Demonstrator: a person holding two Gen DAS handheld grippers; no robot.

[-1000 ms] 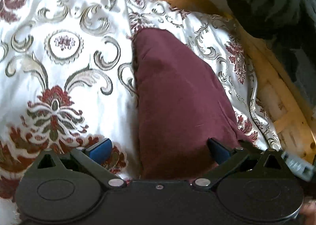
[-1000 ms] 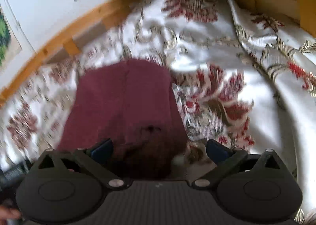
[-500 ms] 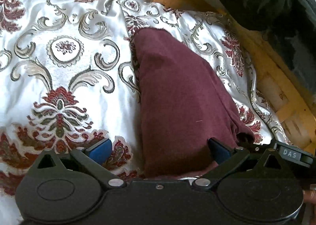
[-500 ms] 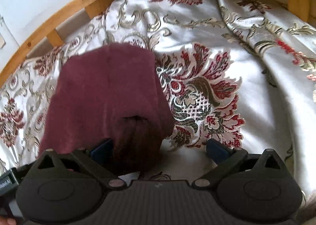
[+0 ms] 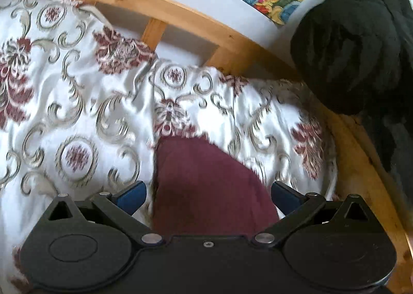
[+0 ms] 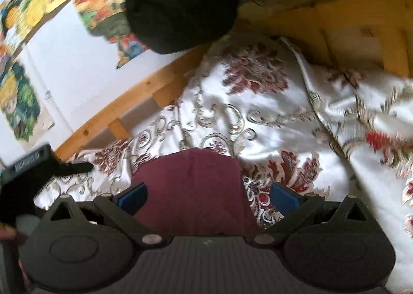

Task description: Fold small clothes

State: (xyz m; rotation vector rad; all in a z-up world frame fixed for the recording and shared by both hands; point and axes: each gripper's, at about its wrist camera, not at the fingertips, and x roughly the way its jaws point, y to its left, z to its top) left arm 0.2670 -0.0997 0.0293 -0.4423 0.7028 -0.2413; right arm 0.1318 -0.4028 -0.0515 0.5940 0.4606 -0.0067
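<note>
Handling: the maroon garment (image 5: 206,185) looks soft, light and limp; take it by an edge or corner.
Place: lying on the bed ahead, between each gripper's fingers.
Left gripper (image 5: 207,192): spread, holding nothing.
Right gripper (image 6: 207,192): spread, holding nothing.
Around: patterned bedspread (image 5: 77,113), wooden bed frame (image 5: 180,15).

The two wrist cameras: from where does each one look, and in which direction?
Left wrist: behind the open left gripper, facing the folded maroon cloth and wooden bed rail.
Right wrist: behind the open right gripper, facing the cloth; the left gripper shows.
Shared: cloth, floral white bedspread, black garment.
</note>
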